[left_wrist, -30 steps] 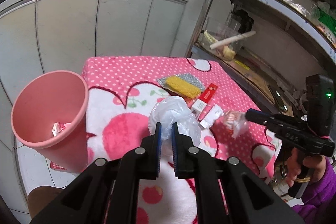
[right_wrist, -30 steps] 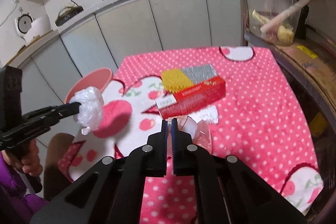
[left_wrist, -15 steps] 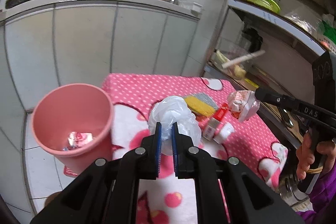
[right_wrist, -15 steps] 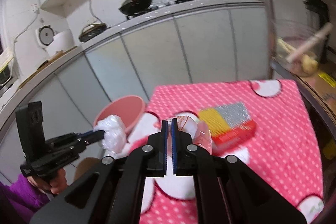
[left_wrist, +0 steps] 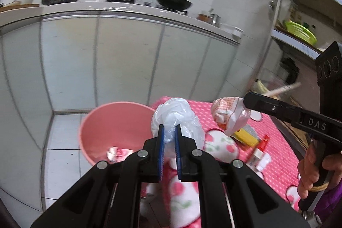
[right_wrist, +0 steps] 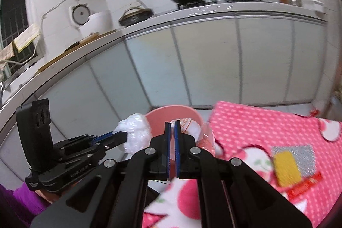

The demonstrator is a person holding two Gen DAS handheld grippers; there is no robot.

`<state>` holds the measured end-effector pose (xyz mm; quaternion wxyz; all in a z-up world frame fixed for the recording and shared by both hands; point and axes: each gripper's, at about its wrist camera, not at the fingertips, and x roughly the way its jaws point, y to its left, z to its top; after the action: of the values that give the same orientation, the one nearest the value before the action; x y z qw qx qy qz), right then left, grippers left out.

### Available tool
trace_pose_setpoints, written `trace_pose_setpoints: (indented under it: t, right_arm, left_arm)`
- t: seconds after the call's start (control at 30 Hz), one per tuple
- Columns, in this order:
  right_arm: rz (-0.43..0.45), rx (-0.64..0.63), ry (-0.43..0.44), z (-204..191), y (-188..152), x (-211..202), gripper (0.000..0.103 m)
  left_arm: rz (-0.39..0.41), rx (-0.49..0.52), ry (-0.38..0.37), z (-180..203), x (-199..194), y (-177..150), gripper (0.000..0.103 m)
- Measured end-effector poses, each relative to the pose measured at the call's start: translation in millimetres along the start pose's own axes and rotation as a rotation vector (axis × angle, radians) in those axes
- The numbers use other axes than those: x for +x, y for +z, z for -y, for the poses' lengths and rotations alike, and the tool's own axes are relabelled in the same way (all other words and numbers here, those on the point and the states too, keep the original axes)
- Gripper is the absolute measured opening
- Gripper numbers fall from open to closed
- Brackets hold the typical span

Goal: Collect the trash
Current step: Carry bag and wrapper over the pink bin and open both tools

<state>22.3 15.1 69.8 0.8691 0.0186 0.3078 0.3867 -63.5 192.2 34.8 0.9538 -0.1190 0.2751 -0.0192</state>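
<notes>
Left wrist view: left gripper (left_wrist: 168, 131) fingers pinching white plastic bag (left_wrist: 175, 116), right gripper (left_wrist: 245, 99) fingers pinching printed wrapper (left_wrist: 228, 114), both beside pink bin (left_wrist: 111, 116) at bench (left_wrist: 277, 153) edge.

Bright indoor light, motion blur throughout, strong fisheye bending, dark corners.

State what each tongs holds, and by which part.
Left tongs: crumpled clear plastic bag, by its near side. Right tongs: printed wrapper, by its edge.
</notes>
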Motion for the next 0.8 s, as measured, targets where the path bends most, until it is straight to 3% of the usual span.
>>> trace_pose_setpoints:
  t: [0.37, 0.8]
  right_arm:
    - [-0.107, 0.0, 0.053, -20, 4, 84, 0.004]
    - [-0.267, 0.114, 0.058, 8, -21, 155, 0.004]
  left_arm:
    - [-0.048, -0.083, 0.094, -59, 34, -4, 0.008]
    - [-0.196, -0.14, 0.13, -90, 88, -19, 0.008]
